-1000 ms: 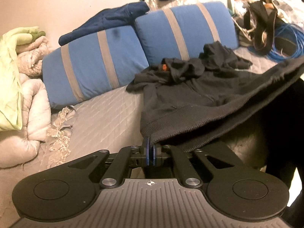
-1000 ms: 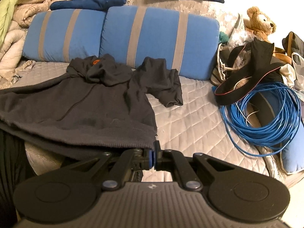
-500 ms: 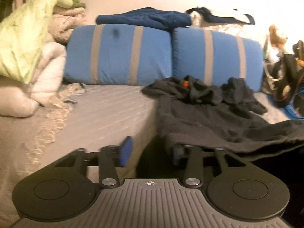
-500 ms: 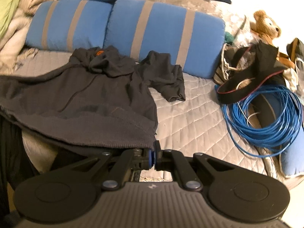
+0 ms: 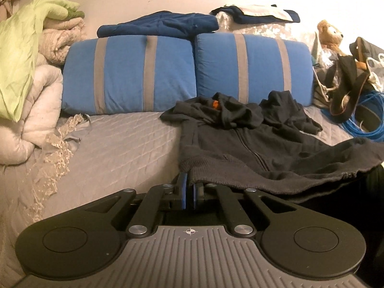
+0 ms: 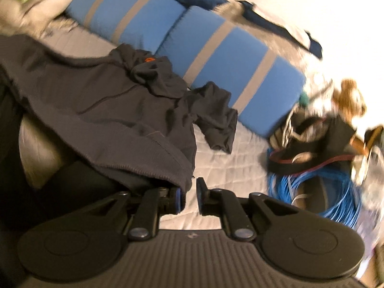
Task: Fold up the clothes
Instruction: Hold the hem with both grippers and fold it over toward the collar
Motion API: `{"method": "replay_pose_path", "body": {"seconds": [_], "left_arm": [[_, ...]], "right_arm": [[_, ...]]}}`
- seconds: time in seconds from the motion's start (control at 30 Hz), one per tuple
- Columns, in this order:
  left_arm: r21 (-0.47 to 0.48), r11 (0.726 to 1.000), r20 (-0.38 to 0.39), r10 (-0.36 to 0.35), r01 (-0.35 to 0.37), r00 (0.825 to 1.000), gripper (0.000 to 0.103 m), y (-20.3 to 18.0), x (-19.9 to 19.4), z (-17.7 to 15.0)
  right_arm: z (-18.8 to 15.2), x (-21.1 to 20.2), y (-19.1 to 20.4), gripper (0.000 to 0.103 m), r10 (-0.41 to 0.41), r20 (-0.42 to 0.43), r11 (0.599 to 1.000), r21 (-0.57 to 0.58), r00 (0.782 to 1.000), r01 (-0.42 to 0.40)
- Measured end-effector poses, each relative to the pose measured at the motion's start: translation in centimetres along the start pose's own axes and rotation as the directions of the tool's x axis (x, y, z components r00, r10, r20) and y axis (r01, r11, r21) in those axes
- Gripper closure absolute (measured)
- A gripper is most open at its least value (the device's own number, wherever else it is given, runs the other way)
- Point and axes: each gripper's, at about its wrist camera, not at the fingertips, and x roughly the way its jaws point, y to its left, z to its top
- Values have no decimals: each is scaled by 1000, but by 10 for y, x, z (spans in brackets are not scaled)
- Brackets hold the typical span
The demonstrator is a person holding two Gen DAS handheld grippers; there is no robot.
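Nearest, L wrist view: left gripper [image 5: 189, 188], blue-padded fingers nearly together w/ a thin gap, ribbed hem corner of dark grey hoodie [image 5: 240, 148] draped just over the tips; can't tell if cloth actually pinched. R wrist view, blurred: right gripper [image 6: 188, 198] w/ pads clearly apart, nothing between them, the other hem corner of hoodie [image 6: 115, 120] lying over the left finger [image 6: 176, 199].

Hoodie: soft fleece-like knit, ribbed waistband, front zip, spread face-up on bed w/ hem overhanging near edge, hood bunched at far end w/ small orange tag, one sleeve crumpled to the right.

Beneath: grey quilted bedspread [image 5: 124, 148], diamond stitching. At left, lace trim [image 5: 57, 148], frayed, beside puffy white comforter [image 5: 28, 110] w/ lime-green sheet [image 5: 21, 55] on top.

At right: coil of blue cable [image 6: 319, 192] w/ black strap bag [image 6: 309, 148] near it.

Farther: two blue pillows [image 5: 187, 72] w/ grey stripes, plump, side by side against wall. On top, folded navy garment [image 5: 158, 26]. Far right, brown teddy bear [image 5: 330, 32].
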Motion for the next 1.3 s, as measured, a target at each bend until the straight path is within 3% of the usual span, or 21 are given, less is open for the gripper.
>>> {"method": "replay_pose_path", "body": {"seconds": [0.17, 0.4, 0.63, 0.73, 1.07, 1.13, 1.3], "left_arm": [[65, 997, -2, 43, -42, 999, 97, -5, 0, 3], [129, 986, 21, 104, -106, 994, 99, -2, -7, 9], [163, 978, 55, 125, -132, 991, 99, -2, -28, 16], [176, 974, 69, 129, -139, 989, 99, -4, -39, 18], [231, 958, 103, 151, -171, 983, 99, -14, -86, 26], [250, 954, 88, 149, -166, 985, 99, -18, -94, 25], [245, 962, -43, 131, -116, 990, 99, -18, -81, -5]], "right_arm": [[3, 0, 0, 90, -3, -14, 1000, -1, 1000, 3], [6, -8, -11, 93, -37, 11, 997, 62, 999, 36], [10, -30, -26, 94, -10, 52, 986, 166, 999, 2], [11, -43, -28, 100, -12, 64, 983, 181, 998, 0], [10, -91, -36, 100, 4, 88, 974, 227, 996, -24], [7, -100, -40, 100, 11, 82, 969, 246, 997, -31], [-21, -93, -33, 100, 100, 4, 941, 324, 995, -96]]}}
